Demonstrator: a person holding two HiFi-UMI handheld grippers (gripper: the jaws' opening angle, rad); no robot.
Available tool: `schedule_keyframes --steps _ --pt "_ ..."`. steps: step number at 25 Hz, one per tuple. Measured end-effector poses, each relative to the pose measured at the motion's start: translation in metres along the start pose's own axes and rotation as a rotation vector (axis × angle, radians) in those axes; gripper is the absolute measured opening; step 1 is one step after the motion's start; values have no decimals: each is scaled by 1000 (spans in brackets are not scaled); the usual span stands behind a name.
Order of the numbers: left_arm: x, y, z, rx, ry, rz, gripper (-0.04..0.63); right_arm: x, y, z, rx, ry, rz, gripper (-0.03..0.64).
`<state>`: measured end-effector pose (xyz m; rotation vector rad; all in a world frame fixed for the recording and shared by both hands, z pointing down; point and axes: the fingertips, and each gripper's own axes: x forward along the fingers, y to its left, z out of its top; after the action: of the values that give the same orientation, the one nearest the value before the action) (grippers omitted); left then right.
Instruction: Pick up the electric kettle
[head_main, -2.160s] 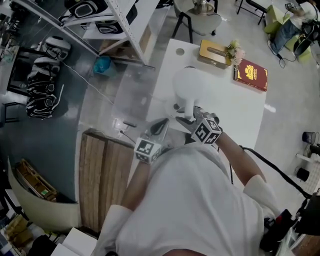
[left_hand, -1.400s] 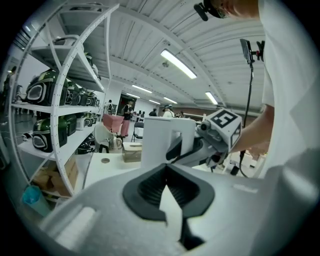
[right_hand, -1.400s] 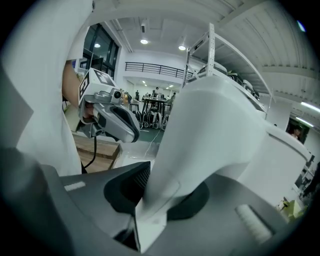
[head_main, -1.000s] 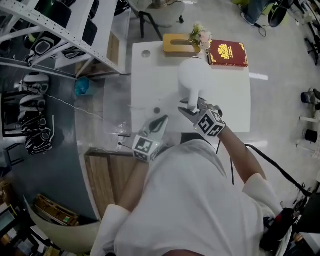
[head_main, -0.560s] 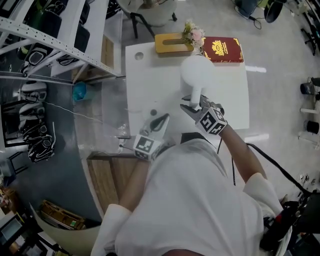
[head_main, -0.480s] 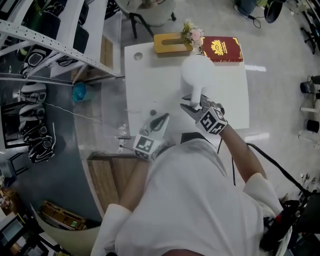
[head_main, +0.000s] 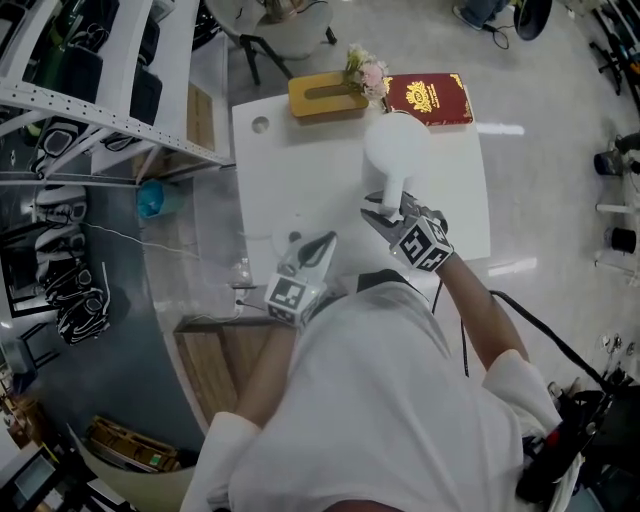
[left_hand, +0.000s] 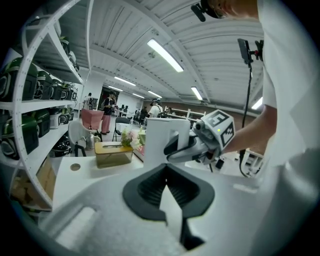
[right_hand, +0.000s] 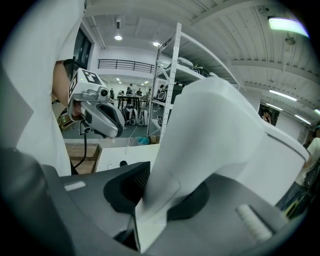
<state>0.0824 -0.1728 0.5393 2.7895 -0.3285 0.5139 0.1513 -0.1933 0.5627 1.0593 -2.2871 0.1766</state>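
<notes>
A white electric kettle (head_main: 396, 148) is over the white table (head_main: 300, 165), just in front of the red book. My right gripper (head_main: 386, 206) is shut on its handle (head_main: 392, 187) from the near side. In the right gripper view the white handle (right_hand: 165, 185) fills the space between the dark pads. From these views I cannot tell whether the kettle rests on the table or hangs above it. My left gripper (head_main: 320, 247) hovers at the table's near edge, left of the kettle. Its fingers meet at the tips and hold nothing. In the left gripper view the kettle (left_hand: 162, 137) stands ahead with the right gripper (left_hand: 175, 148) on it.
A yellow tissue box (head_main: 326, 97), a small bunch of flowers (head_main: 365, 71) and a red book (head_main: 428, 97) line the table's far edge. A round hole (head_main: 261, 124) sits in the far left corner. A metal shelf rack (head_main: 110, 110) stands left of the table, a chair (head_main: 265, 25) beyond it.
The table and the things on it have slid left and up in the head view. Both grippers and the kettle have shifted a little right over the table. The right grip is unchanged.
</notes>
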Motion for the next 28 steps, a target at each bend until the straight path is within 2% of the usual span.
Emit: schedule_keyframes --steps 8,14,22,28 --pt "32 -6 5 -5 10 -49 2 -9 -22 -16 46 7 -36 95" --pt "53 -1 7 39 30 -65 2 -6 -38 -32 78 11 -53 95" --pt "71 2 1 12 34 -77 2 3 -48 -51 108 22 -47 95" --pt "86 9 0 23 47 -67 2 8 -55 -66 127 24 -40 97"
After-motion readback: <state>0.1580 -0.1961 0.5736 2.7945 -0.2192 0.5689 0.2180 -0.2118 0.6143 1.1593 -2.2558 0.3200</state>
